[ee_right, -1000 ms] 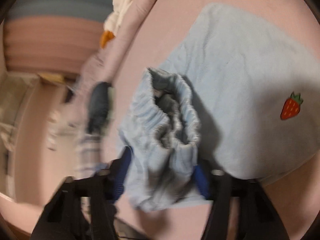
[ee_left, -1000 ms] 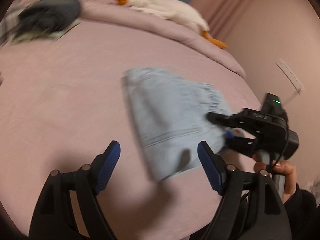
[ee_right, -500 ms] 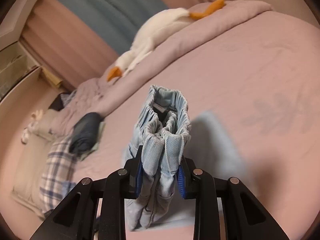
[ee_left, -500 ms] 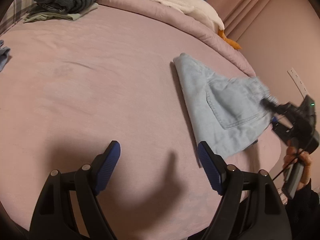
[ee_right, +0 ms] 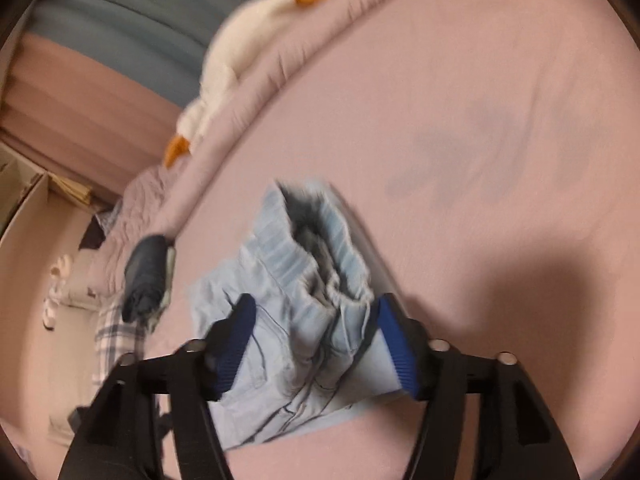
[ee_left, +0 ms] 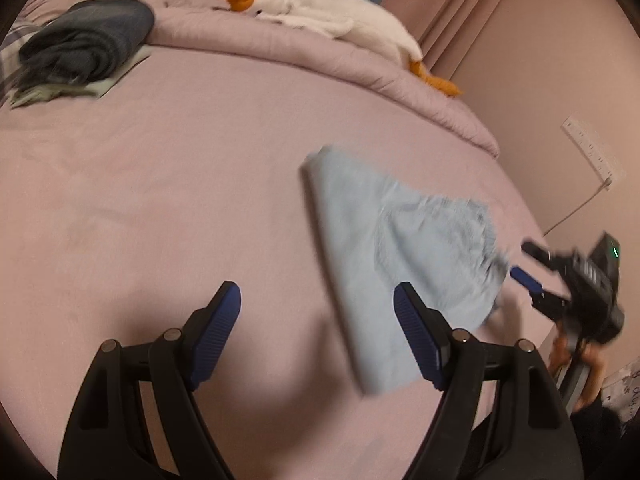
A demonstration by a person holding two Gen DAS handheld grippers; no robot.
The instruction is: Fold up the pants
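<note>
Folded pale denim pants point(ee_left: 384, 264) on the pink bed point(ee_left: 160, 184), waistband toward the right gripper point(ee_right: 316, 344). Soft, light, floppy; best pinched at the bunched elastic waistband. Right fingers wide around it, not gripping. Left gripper point(ee_left: 316, 320) wide, empty.

Pink bedspread point(ee_left: 180, 152) on bed; pink curtains point(ee_left: 452, 12), blue drape point(ee_right: 120, 20); wall socket strip point(ee_left: 594, 154); warm dim light.

both the left claw point(ee_left: 317, 322) and right claw point(ee_right: 316, 346) are black with ribbed blue pads and silver screws.
</note>
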